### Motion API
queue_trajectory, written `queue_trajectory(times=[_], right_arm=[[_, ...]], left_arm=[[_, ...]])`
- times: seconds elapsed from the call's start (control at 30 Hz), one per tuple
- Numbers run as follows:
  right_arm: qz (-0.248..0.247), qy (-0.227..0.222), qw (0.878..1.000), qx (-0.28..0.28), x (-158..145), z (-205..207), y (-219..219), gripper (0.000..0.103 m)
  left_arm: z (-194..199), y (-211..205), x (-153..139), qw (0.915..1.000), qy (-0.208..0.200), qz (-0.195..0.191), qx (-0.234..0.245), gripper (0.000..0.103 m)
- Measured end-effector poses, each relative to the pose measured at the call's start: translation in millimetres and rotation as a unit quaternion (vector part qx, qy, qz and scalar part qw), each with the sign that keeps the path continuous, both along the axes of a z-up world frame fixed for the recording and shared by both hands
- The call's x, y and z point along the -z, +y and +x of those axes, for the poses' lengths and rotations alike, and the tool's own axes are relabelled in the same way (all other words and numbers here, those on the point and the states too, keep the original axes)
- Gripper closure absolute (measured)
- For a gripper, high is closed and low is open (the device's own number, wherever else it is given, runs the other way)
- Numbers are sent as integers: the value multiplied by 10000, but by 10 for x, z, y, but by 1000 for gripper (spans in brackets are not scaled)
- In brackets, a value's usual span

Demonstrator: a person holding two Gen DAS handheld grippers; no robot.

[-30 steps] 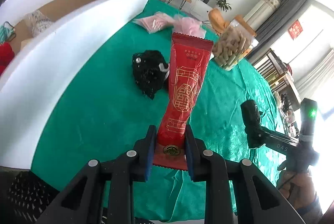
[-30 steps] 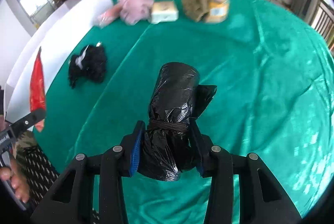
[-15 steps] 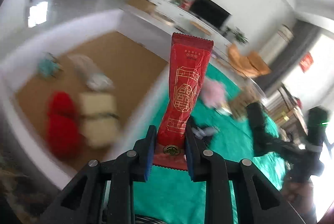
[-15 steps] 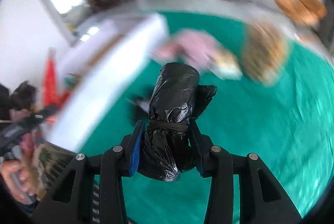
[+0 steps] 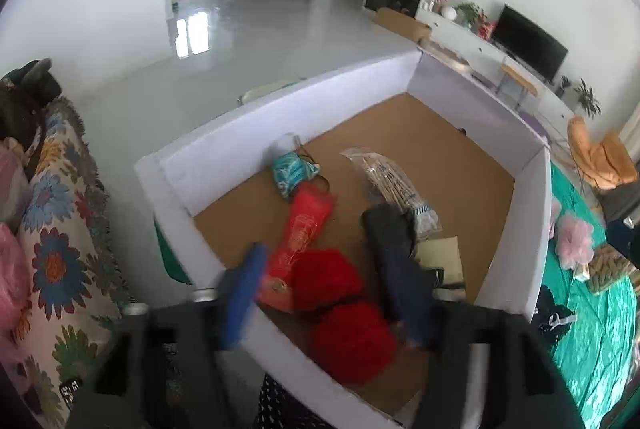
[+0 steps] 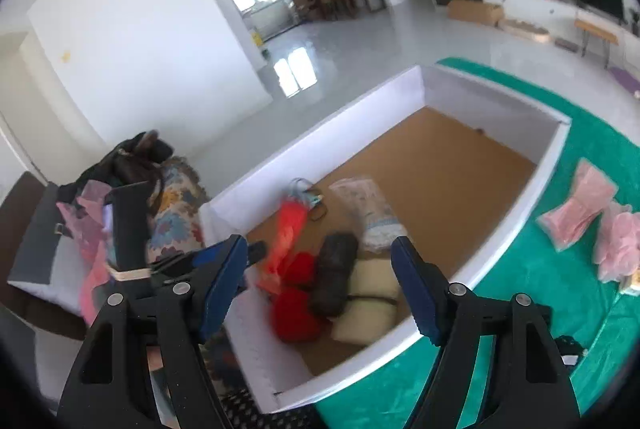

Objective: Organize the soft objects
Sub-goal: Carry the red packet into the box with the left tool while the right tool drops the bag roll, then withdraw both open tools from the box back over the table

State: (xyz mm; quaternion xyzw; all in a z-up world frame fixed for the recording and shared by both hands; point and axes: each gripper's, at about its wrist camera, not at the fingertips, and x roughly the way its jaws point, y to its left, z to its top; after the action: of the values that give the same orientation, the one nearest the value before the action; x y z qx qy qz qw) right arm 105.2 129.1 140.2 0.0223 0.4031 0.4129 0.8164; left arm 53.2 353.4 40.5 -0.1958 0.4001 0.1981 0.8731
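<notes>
A white-walled box [image 5: 536, 229] with a brown floor holds soft things: two red puffs [image 5: 352, 341], a teal mask [image 5: 292, 173], a clear bag [image 5: 392, 185] and a cream pad [image 6: 372, 305]. My left gripper [image 5: 320, 261] hangs over the box's near end, blurred, its jaws opening. The red packet [image 5: 306, 229] is loose between them, dropping onto the puffs. My right gripper [image 6: 318, 243] is above the same end with its jaws opening and nothing pressed by the pads. The black bag roll [image 6: 334, 277] lies in the box below it, between the puffs and the cream pad.
The box stands on a green tablecloth [image 6: 520, 269]. To its right on the cloth lie a pink packet [image 6: 576, 205], a pink puff [image 6: 618, 241], a black bundle [image 5: 554, 313] and a snack jar [image 5: 612, 265]. A floral-covered sofa [image 5: 60, 229] is at the left.
Both grippers swung from over the green cloth to above the box. Both were shut on their loads and now stand apart; the red packet and the black roll have dropped into the box.
</notes>
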Motion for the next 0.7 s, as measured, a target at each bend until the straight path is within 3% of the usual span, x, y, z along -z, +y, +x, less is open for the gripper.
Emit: queue_trajectory(times=[0.07, 0.17, 0.23, 0.3, 0.4, 0.53, 0.63, 0.7], right_arm=[[-146, -180, 9994, 237, 72, -10, -236, 26], [-796, -679, 9902, 928, 351, -100, -948, 26], [-1312, -833, 9779, 1396, 622, -182, -1447, 26], [-1854, -803, 9610, 1886, 942, -251, -1979, 26], [-2503, -230, 9280, 2750, 1455, -314, -2851, 26], [-2503, 51, 8972, 3639, 1643, -391, -3580, 26], [-2510, 204, 8817, 3990, 1716, -366, -3860, 26], [-2370, 251, 8835, 4033, 1763, -279, -3956, 24]], left_arm=[[-122, -153, -49, 9997, -243, -8, 41, 20], [-183, -591, -187, 9962, -581, -188, 622, 20], [-232, -1020, -272, 9895, -776, -348, 1171, 16], [-249, -1557, -254, 9763, -869, -567, 1901, 5], [-154, -2296, -20, 9604, -650, -784, 2593, 3], [106, -3003, 551, 9514, 124, -697, 2997, 4], [141, -3309, 758, 9489, 320, -401, 3115, 4], [161, -3405, 804, 9517, 303, -129, 3054, 4]])
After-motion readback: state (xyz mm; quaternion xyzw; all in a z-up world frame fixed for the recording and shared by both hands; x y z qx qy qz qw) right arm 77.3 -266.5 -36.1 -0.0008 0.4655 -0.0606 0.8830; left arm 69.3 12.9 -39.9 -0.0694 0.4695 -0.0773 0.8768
